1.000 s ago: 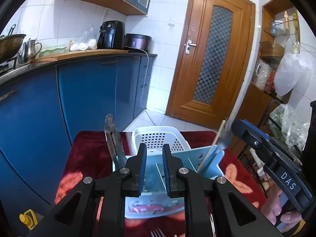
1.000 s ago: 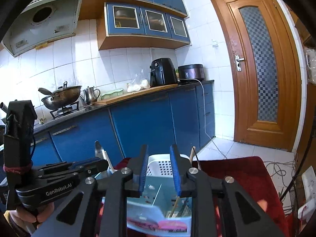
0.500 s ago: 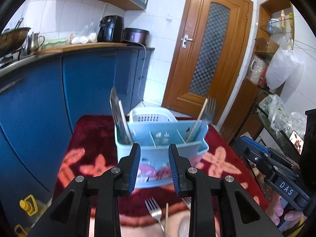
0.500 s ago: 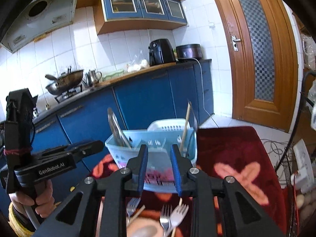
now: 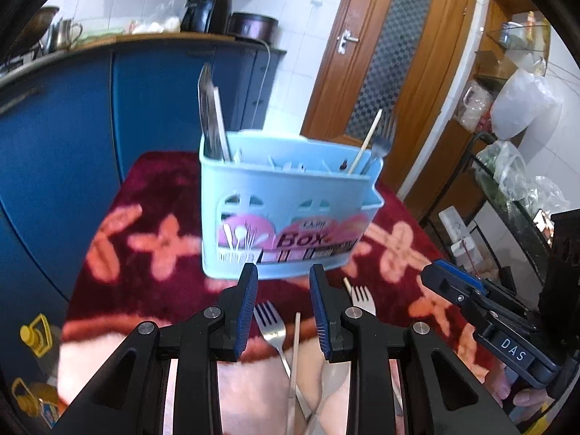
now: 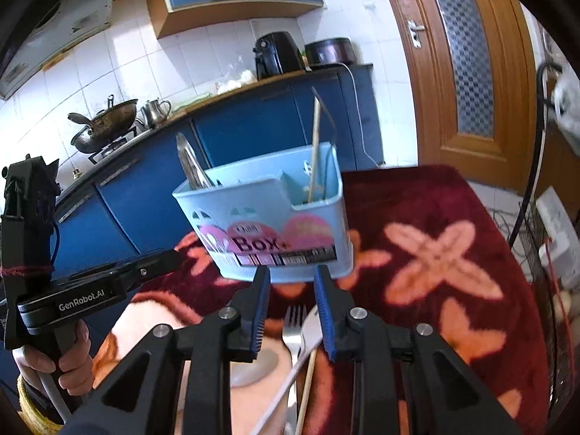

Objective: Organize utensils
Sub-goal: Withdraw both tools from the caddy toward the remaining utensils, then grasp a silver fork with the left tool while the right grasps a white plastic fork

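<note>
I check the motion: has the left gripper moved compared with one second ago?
Yes. The left gripper has drawn back from the blue box.

fork (image 5: 272,330) handle: hidden under chopstick (image 5: 294,355) | box (image 5: 286,214): blurred

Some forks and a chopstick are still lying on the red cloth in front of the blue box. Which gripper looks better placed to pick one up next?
Probably the left hand-held gripper: it is open, with a fork and a chopstick lying between its fingers. The right hand-held gripper is open over another fork, so it is close.
</note>
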